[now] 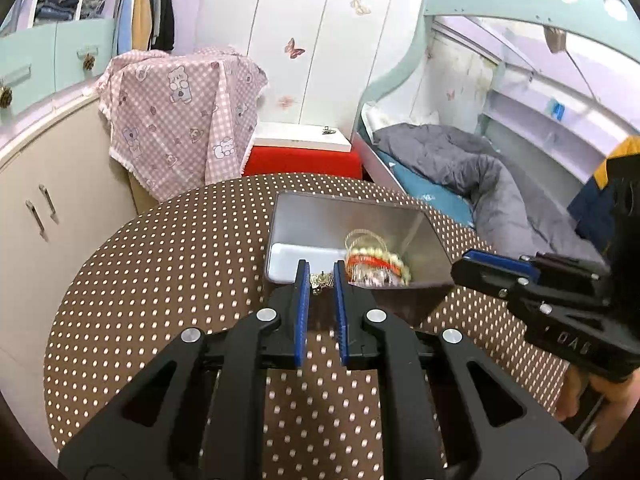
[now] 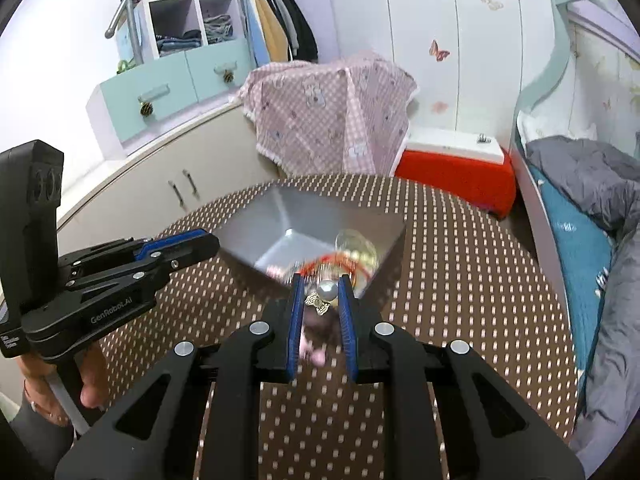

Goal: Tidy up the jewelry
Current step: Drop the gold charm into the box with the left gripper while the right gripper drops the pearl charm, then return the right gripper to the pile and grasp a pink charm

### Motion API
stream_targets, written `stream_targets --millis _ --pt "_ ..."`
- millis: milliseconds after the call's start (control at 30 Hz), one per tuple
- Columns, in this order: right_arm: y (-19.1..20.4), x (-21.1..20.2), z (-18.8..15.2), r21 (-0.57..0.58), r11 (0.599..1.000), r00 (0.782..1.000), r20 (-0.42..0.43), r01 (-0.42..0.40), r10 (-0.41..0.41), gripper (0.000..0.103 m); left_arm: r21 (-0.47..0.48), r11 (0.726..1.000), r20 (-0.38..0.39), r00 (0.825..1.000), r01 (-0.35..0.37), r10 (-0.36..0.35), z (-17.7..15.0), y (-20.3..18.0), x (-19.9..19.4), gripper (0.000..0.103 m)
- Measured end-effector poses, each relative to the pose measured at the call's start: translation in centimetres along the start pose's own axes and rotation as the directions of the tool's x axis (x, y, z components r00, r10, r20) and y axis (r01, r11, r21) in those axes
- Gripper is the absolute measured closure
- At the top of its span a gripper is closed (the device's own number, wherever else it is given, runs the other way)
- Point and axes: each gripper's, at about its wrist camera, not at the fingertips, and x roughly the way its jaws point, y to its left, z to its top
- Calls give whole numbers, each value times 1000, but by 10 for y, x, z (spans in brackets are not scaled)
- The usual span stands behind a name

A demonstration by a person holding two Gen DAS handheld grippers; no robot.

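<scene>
An open metal tin (image 1: 320, 216) (image 2: 280, 216) stands on the brown dotted tablecloth (image 1: 160, 260), with a pile of bead bracelets (image 1: 374, 260) (image 2: 352, 252) in its right part. My left gripper (image 1: 321, 266) hangs just in front of the tin's near rim, shut on a small gold ornament (image 1: 322, 281). My right gripper (image 2: 321, 280) is shut on a pearl ornament (image 2: 327, 290) with a gold bow; something pink and blurred (image 2: 316, 346) dangles below it. Each gripper shows from the side in the other's view: the right gripper (image 1: 480, 264), the left gripper (image 2: 200, 242).
Beyond the round table stand a red stool with a white box (image 1: 304, 152) on it and a pink checked cloth (image 1: 180, 112) draped over furniture. A bed with a grey quilt (image 1: 460, 168) lies to the right, a beige cabinet (image 1: 40, 208) to the left. A hand (image 2: 92, 384) holds the left gripper.
</scene>
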Motion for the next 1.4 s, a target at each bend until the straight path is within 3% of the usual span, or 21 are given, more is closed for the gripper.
stream_targets --millis 433,533,600,633,700,733,1067,1267,1400 --pt "-6 27 5 12 1000 1000 -1 22 -22 86 -75 997 -56 998 36 -40 15 13 35 90" --pt "-8 23 3 20 1000 1000 11 23 -24 71 -83 996 -81 996 29 -36 13 14 39 90" --pt "-8 20 4 20 1000 1000 17 23 -23 68 -83 996 -89 995 28 -35 13 14 39 89" --pt "-8 19 4 22 999 1000 20 23 -24 68 -83 996 -88 995 29 -36 13 13 38 84" --pt "-9 14 4 23 999 999 27 23 -24 67 -91 995 -71 996 43 -49 14 14 33 59" --pt "-9 11 3 24 999 999 30 22 -23 66 -94 994 -53 997 54 -59 14 13 29 40" --pt "-5 -6 -18 48 999 1000 23 12 -13 62 -54 999 -10 1000 -8 8 10 11 0 40" --pt "5 18 -39 39 999 995 -102 21 -16 58 -15 995 -43 995 -96 95 -11 16 -5 40" --pt "13 42 -51 14 999 984 -176 37 -34 58 -10 993 -83 990 -115 114 -24 24 -1 40"
